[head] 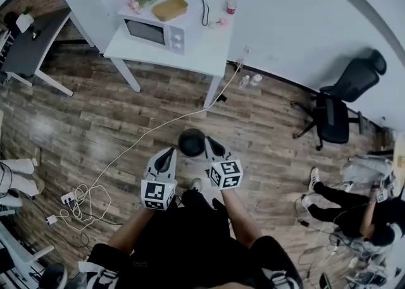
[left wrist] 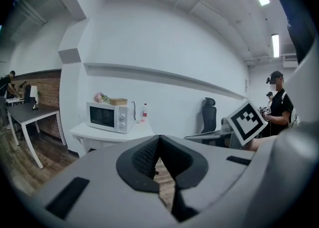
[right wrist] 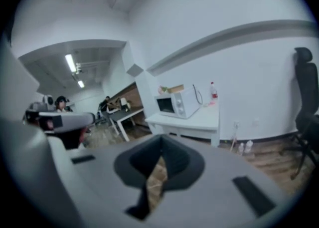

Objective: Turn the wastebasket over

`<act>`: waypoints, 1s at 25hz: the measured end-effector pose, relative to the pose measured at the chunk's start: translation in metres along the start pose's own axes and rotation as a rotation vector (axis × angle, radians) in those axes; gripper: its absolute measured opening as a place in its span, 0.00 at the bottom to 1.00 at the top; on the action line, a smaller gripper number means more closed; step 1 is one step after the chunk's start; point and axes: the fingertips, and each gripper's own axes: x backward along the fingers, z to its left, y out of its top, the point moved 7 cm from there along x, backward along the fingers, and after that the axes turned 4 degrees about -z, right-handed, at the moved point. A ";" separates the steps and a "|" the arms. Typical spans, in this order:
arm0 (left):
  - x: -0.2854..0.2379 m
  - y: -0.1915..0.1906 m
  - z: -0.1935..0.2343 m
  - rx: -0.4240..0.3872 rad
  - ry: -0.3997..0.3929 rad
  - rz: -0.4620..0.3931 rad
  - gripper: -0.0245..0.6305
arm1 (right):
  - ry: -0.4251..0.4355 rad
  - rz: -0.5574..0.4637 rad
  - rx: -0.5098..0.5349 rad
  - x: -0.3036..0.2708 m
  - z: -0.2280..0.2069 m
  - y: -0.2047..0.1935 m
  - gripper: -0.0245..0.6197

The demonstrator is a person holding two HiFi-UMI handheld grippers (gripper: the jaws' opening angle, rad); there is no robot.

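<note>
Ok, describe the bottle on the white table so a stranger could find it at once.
Find the white table against the white wall, the one carrying the microwave. To the microwave's right, by the wall, stands the bottle: upright and red-capped, unlike the two pale bottles on the floor below.

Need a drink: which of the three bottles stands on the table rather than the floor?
The red-capped bottle, right of the microwave on the white table. The other two bottles stand on the wood floor by the wall.
</note>
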 end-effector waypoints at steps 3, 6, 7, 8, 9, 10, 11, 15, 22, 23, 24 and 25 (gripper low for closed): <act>0.017 0.019 0.008 -0.005 -0.006 -0.037 0.09 | -0.016 -0.027 -0.024 0.016 0.024 0.017 0.09; 0.032 0.031 0.013 -0.002 -0.019 -0.067 0.09 | -0.048 -0.064 -0.043 0.034 0.048 0.021 0.09; 0.038 0.031 0.015 -0.009 -0.021 -0.068 0.09 | -0.061 -0.085 -0.044 0.041 0.058 0.022 0.09; 0.044 0.030 0.018 -0.015 -0.022 -0.065 0.09 | -0.074 -0.106 -0.043 0.047 0.069 0.023 0.09; 0.050 0.028 0.021 -0.018 -0.023 -0.059 0.09 | -0.085 -0.124 -0.040 0.053 0.079 0.024 0.09; 0.054 0.024 0.024 -0.017 -0.023 -0.053 0.09 | -0.093 -0.137 -0.038 0.057 0.088 0.023 0.09; 0.057 0.021 0.027 -0.012 -0.022 -0.049 0.09 | -0.095 -0.145 -0.036 0.060 0.095 0.021 0.09; 0.062 0.009 0.039 0.010 -0.015 -0.042 0.09 | -0.088 -0.132 -0.033 0.064 0.114 0.010 0.09; 0.064 0.008 0.047 0.014 -0.023 -0.058 0.09 | -0.093 -0.125 -0.017 0.065 0.127 0.006 0.09; 0.062 0.007 0.047 0.019 -0.027 -0.059 0.09 | -0.094 -0.126 -0.016 0.064 0.127 0.007 0.09; 0.061 0.008 0.048 0.021 -0.031 -0.060 0.09 | -0.095 -0.129 -0.014 0.063 0.127 0.008 0.09; 0.060 0.008 0.048 0.021 -0.035 -0.062 0.09 | -0.096 -0.131 -0.011 0.062 0.127 0.009 0.09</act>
